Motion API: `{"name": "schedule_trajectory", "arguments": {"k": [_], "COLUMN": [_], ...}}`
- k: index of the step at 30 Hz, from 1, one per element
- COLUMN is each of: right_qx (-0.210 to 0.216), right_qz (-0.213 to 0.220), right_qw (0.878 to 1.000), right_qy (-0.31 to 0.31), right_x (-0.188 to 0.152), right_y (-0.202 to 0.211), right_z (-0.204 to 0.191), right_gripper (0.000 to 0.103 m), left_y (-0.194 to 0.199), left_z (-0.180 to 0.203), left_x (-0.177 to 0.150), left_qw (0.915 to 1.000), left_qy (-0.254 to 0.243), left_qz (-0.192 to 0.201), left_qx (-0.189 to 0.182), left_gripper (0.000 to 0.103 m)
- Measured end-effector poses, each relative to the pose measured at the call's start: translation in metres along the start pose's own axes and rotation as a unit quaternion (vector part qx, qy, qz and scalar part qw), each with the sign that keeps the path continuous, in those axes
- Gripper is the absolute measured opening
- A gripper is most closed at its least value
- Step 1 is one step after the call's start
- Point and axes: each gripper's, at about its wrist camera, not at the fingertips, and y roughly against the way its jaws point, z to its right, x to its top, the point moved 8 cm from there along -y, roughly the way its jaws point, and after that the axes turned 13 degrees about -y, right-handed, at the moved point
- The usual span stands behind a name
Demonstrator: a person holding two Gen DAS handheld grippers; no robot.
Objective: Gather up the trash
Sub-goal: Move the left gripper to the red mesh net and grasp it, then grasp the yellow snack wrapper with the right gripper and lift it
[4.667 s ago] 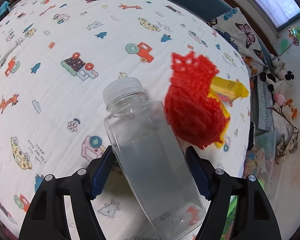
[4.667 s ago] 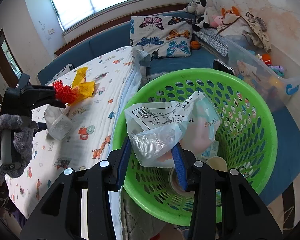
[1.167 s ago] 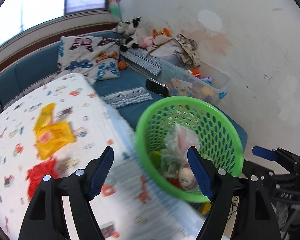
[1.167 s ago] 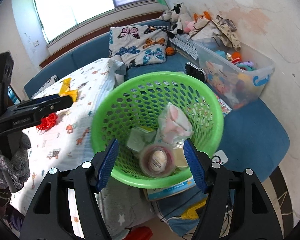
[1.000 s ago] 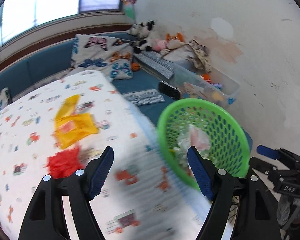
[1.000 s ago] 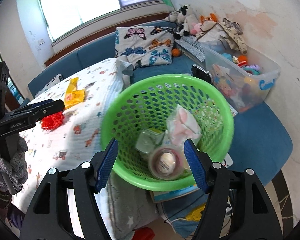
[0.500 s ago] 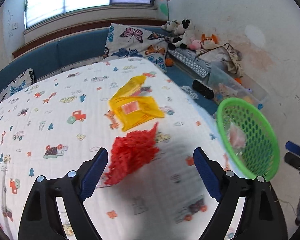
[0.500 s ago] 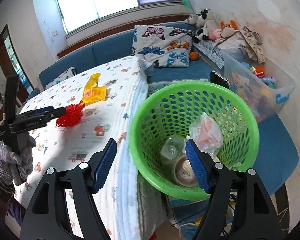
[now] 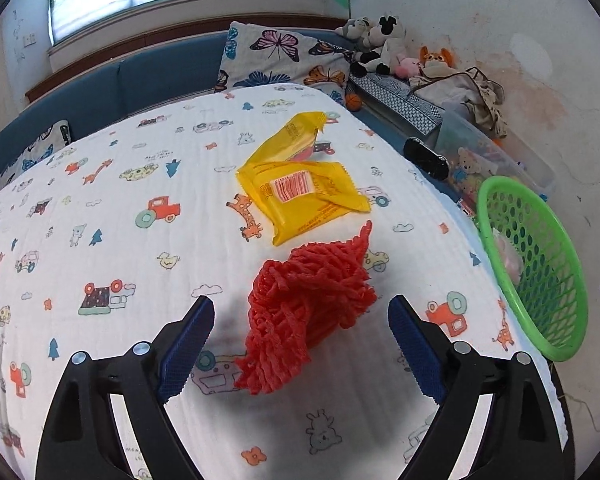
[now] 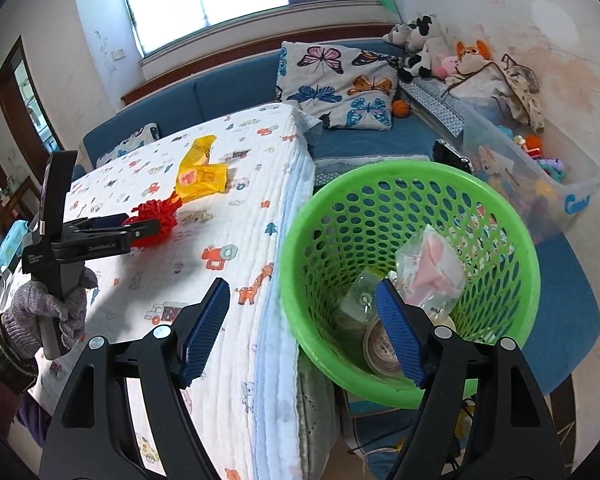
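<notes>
Left claw (image 9: 301,334): wide open, over the red mesh net (image 9: 308,312), pads not touching it.
Right claw (image 10: 302,330): empty, jaws just opening, at the green basket (image 10: 512,236) rim.
Yellow wrapper (image 9: 300,192): on the bed, just behind the net.

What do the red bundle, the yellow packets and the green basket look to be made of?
Red bundle: soft foam or plastic netting, matte; open mesh strands show. Yellow packets: thin plastic film, glossy, creased, with a printed barcode. Green basket: rigid moulded plastic, smooth with a slight sheen; walls pierced with regular holes.
</notes>
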Motion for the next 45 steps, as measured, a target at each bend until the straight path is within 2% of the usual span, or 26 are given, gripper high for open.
{"name": "schedule_trajectory", "arguments": {"k": [7,9,17,22,26,32,45], "right_qx": [0.000,-0.001,0.001,0.010,0.023,0.050,0.076], "right_qz": [-0.006,-0.007,-0.008,-0.011,-0.017,-0.034,-0.062], "right_qw": [1.000,1.000,1.000,1.000,0.999,0.998,0.991], "right_qy": [0.002,0.002,0.005,0.011,0.020,0.036,0.087], "right_x": [-0.002,-0.002,-0.001,0.002,0.007,0.016,0.039], "right_y": [-0.007,-0.008,-0.009,-0.014,-0.023,-0.047,-0.126], "right_z": [-0.003,-0.003,-0.005,-0.016,-0.031,-0.067,-0.155], "right_gripper": [0.075,0.075,0.075,0.075,0.075,0.075,0.075], "left_y": [-0.009,-0.010,-0.008,0.008,0.026,0.059,0.102], "left_z": [-0.001,-0.001,-0.003,-0.009,-0.021,-0.039,-0.076], "left_x": [-0.001,-0.001,-0.003,-0.004,-0.009,-0.015,-0.030], "left_qw": [1.0000,1.0000,1.0000,0.9997,0.9989,0.9974,0.9943], "left_qy": [0.000,-0.001,0.008,0.016,0.042,0.054,0.076], "left_qz": [-0.005,-0.004,-0.002,0.007,0.017,0.036,0.056], "left_qx": [0.003,0.005,0.000,0.014,0.014,0.031,0.049], "left_gripper": [0.085,0.080,0.046,0.039,0.038,0.038,0.038]}}
